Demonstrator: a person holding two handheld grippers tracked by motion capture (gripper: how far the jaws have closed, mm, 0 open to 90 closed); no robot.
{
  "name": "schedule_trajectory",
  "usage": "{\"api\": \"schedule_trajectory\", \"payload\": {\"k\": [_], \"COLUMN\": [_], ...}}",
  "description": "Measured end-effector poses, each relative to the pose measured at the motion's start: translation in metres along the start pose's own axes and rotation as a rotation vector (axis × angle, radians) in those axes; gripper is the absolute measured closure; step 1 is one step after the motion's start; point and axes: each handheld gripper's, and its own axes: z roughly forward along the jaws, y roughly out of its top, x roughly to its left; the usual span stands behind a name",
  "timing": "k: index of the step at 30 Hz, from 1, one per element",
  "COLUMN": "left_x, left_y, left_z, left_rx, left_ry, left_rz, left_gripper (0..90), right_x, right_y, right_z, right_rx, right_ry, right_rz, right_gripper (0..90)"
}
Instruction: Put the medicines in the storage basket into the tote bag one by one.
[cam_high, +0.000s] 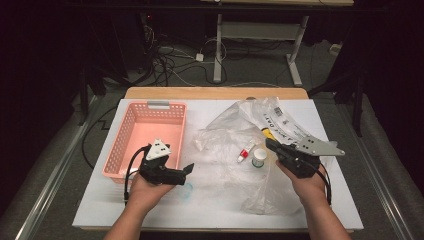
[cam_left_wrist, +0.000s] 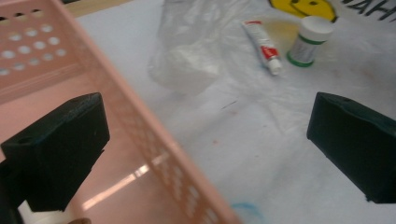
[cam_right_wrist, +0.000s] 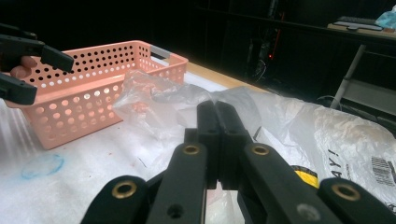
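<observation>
Left gripper (cam_high: 188, 169), lower left: jaws apart, empty, poised at pink basket (cam_high: 131, 120) corner. Right gripper (cam_high: 270, 145): jaws together, pinning plastic bag (cam_high: 235, 131). Tube (cam_high: 246, 151), white jar (cam_high: 259, 157) centre frame, awaiting pickup.

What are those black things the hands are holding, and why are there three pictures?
Each hand holds a claw, a squeezing tool with two black jaws. One picture looks down from above the table. The other two come from little cameras riding on each claw. The left claw is open, right by the pink basket. The right claw is pinched shut over the crinkly plastic bag; I can't tell whether it grips the plastic. On the white table there is also a small tube and a little white jar with a green band, lying on the plastic.
</observation>
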Motion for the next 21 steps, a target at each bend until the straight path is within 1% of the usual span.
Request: {"api": "schedule_trajectory", "payload": {"k": [4,7,8,9,13,15,18,21], "left_x": [0.016,0.025,0.027,0.029,0.037,0.040,0.043,0.044], "left_y": [-0.005,-0.008,-0.009,-0.009,-0.012,-0.014,-0.015,-0.016], "left_z": [-0.006,-0.011,-0.013,-0.014,-0.019,-0.020,-0.022,-0.022], "left_rx": [0.007,0.008,0.009,0.014,0.022,0.025,0.030,0.032], "left_ry": [0.029,0.049,0.056,0.067,0.088,0.107,0.112,0.115], "left_rz": [-0.030,-0.055,-0.058,-0.059,-0.071,-0.077,-0.083,-0.084], "left_gripper": [0.0,0.0,0.0,0.0,0.0,0.0,0.0,0.0], "right_x": [0.000,0.000,0.000,0.000,0.000,0.000,0.000,-0.001], "right_y": [0.000,0.000,0.000,0.000,0.000,0.000,0.000,0.000], "right_z": [0.000,0.000,0.000,0.000,0.000,0.000,0.000,0.000], "right_rx": [0.000,0.001,0.000,0.000,0.000,0.000,0.000,-0.001], "right_ry": [0.001,0.002,0.002,0.002,0.002,0.003,0.002,0.002], "right_rz": [0.000,0.001,0.002,0.000,0.000,0.000,0.002,0.000], "right_gripper": [90.0,90.0,90.0,90.0,90.0,90.0,90.0,90.0]}}
